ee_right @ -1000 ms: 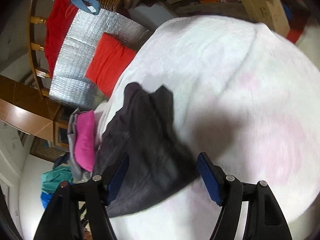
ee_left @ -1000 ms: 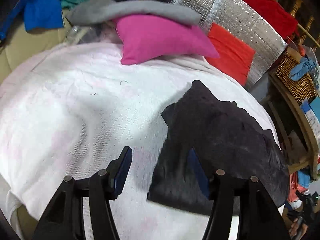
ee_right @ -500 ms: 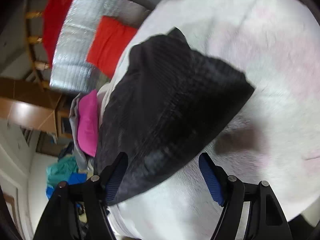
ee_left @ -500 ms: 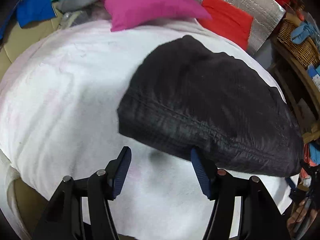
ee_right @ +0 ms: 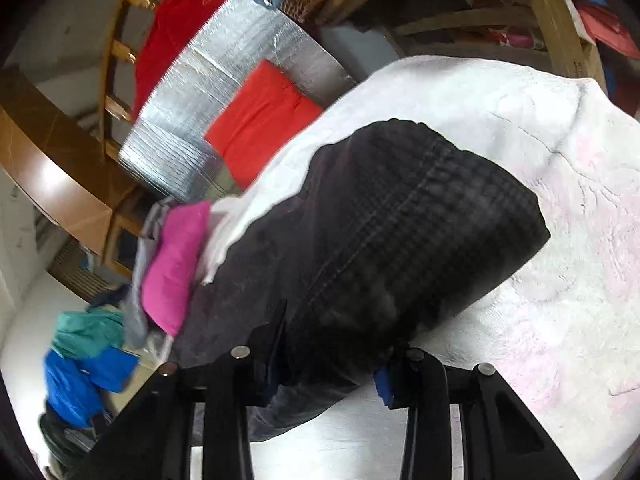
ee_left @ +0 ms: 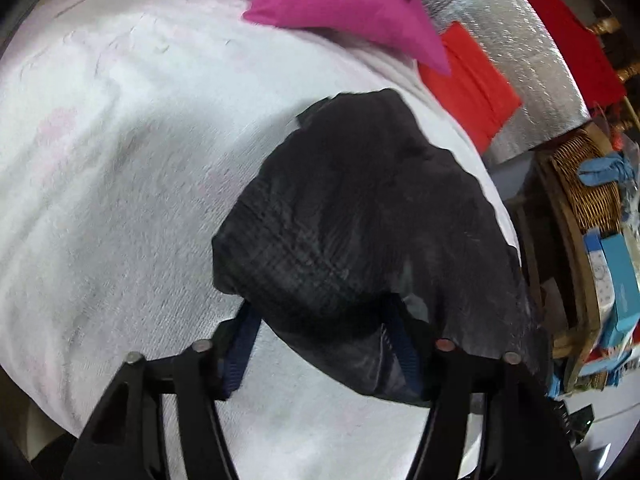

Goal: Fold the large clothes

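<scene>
A folded black garment point(ee_left: 360, 224) lies on the white towel-covered table point(ee_left: 120, 152). In the left wrist view its near edge sits between the blue pads of my left gripper point(ee_left: 320, 344), whose jaws stand wide apart around the cloth. In the right wrist view the black garment point(ee_right: 400, 232) reaches into my right gripper point(ee_right: 328, 372). Its jaws stand narrower than before, with the garment's near edge bunched between them and covering the left pad. The right blue pad point(ee_right: 384, 384) shows beside the cloth.
A pink cushion point(ee_left: 344, 4) and grey cloth lie at the table's far side. A silver insulated panel point(ee_left: 520, 64) with a red cloth point(ee_left: 468, 84) stands behind. A wicker basket point(ee_left: 584, 184) and boxes sit to the right. Teal and blue clothes point(ee_right: 84, 352) are piled beyond.
Both grippers have moved in onto the black garment, so its near edge now lies between their jaws. The right jaws have narrowed around the cloth. The garment looks more bunched.
</scene>
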Tool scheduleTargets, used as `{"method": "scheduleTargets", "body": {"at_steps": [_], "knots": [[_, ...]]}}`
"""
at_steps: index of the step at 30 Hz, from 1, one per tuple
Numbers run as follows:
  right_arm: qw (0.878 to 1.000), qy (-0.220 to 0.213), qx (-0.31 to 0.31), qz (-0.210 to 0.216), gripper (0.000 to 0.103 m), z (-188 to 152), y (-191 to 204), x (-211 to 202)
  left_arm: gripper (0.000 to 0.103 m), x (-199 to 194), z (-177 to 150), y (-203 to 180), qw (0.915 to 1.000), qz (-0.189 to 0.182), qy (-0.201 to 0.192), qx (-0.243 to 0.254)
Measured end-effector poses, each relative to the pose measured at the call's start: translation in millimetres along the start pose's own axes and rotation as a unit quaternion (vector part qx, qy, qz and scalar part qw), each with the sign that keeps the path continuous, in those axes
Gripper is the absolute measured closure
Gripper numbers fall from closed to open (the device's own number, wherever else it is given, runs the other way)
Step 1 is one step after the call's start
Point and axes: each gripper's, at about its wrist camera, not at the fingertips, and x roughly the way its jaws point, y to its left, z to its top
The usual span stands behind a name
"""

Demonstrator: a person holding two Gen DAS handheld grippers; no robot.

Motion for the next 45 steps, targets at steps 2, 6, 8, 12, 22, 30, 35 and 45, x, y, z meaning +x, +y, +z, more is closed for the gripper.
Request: {"method": "scheduleTargets", "body": {"at_steps": [2,6,8,12,22,30,35,45], "knots": [[0.999,0.022,0.025,-0.010,0.064,-0.6,-11.2,10.2,0.051,0.4,-3.3,-2.0,1.0000,0.004,-0.006,0.005],[0.997,0.052,0.060,-0.006,0.064,-1.3,-28.9,18.1,0.053,-4.3,-8.4,-8.4,0.9995,0.016,-0.017,0.021],[0.996,0.057,0.063,0.000,0.062,-2.3,-27.7,15.9,0.052,-7.0,-10.6,-9.4,0.9994,0.017,-0.017,0.026],[0.993,0.081,0.087,0.019,0.029,-9.2,-31.2,11.4,0.045,-16.9,-17.6,-3.3,0.9998,0.010,-0.008,0.014],[0.981,0.146,0.097,0.085,0.021,-35.0,-3.3,33.9,0.041,-18.1,-54.0,-40.9,0.9961,-0.021,0.026,0.081],[0.985,0.150,0.039,0.076,0.034,-56.3,31.6,62.4,0.039,1.7,-55.2,-54.4,0.9981,-0.029,0.026,0.047],[0.993,0.101,-0.021,0.063,0.061,-52.9,54.9,50.8,0.045,1.0,-62.6,-82.5,0.9927,0.020,-0.013,0.118],[0.991,0.120,-0.044,0.041,0.061,-52.9,58.4,61.0,0.046,7.2,-82.2,-107.4,0.9677,0.110,-0.031,0.224]]}}
